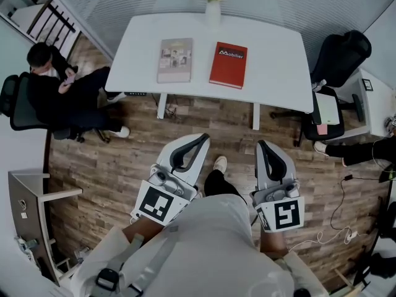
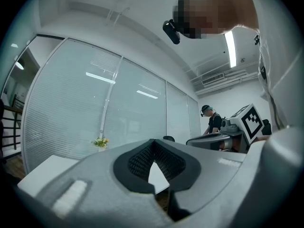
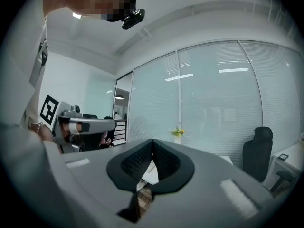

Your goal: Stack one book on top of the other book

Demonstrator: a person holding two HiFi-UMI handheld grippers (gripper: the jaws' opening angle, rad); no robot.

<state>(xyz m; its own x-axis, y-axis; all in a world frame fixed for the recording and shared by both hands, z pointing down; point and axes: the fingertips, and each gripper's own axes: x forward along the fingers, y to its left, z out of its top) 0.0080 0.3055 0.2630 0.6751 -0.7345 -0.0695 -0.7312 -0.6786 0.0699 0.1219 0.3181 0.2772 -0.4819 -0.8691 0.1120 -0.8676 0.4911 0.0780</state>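
red book (image 1: 228, 65) beside grey book (image 1: 175, 60)

Wood floor (image 1: 111, 166) open up to table (image 1: 278, 73) near edge; table ends bare, gap between grey book (image 1: 175, 59) and red book (image 1: 228, 64); vase (image 1: 212, 11) at far edge; seated person (image 1: 68, 98) crowds left side, chair (image 1: 340, 57) right

Clothes: white top (image 1: 216, 240), grey strap (image 1: 145, 265), black trousers (image 1: 218, 183), white shoe (image 1: 219, 163).
Left gripper (image 1: 199, 140): pale grey shell, black ribbed fingers (image 2: 140, 163).
Right gripper (image 1: 262, 147): same colours, white cube (image 1: 281, 215) with black marker.
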